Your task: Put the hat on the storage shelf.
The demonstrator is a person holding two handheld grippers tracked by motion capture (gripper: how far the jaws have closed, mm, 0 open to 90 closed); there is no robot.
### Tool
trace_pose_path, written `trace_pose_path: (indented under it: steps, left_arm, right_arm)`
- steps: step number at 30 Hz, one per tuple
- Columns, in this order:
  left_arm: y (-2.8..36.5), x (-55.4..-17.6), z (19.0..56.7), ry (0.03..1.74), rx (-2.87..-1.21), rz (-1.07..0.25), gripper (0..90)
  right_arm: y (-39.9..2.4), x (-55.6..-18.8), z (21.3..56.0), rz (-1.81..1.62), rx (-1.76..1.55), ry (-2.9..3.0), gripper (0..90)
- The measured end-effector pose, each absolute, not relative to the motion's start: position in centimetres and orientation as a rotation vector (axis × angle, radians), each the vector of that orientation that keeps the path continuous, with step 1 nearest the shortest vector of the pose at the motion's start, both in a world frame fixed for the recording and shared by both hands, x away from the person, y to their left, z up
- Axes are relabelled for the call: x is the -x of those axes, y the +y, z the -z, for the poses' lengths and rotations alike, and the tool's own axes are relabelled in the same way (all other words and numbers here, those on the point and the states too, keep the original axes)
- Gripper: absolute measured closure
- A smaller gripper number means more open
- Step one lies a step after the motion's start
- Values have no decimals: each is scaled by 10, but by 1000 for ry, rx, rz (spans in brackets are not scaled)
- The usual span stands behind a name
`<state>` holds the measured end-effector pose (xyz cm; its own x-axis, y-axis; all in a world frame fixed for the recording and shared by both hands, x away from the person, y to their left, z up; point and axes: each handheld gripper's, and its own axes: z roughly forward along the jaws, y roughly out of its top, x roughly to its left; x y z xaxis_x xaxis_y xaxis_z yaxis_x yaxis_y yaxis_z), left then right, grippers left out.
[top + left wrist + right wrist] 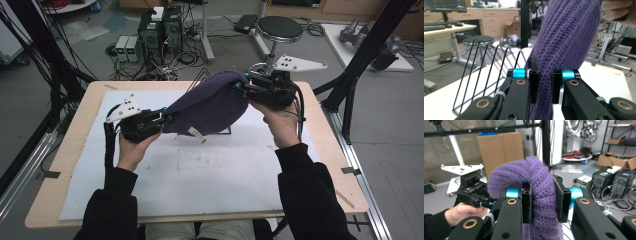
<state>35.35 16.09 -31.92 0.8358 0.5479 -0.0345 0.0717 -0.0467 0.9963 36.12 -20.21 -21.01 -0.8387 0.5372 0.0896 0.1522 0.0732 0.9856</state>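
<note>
Pinching purple knit hat [210, 102], both jaws clamped

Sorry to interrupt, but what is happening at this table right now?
A person is holding a purple knitted hat up off the white mat, stretched between two handheld grippers. The left gripper is clamped on the hat's lower end and the right gripper on its upper end. A black wire rack stands on the table behind the hat.
</note>
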Motion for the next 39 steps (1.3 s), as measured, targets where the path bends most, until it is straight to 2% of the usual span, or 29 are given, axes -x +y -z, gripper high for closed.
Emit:
trace_pose_path:
  steps: [11,23,39]
  left_arm:
    - [140,-382,296,490,-1573,-421,831]
    - [118,-403,291,491,-1542,-372,829]
    - [110,-424,271,531,-1431,-417,827]
  right_arm:
    - [-226,-368,198,-1765,-760,1943,726]
    - [-241,-371,189,-1715,-811,1859,726]
    - [-238,-379,164,-1699,-836,1772,725]
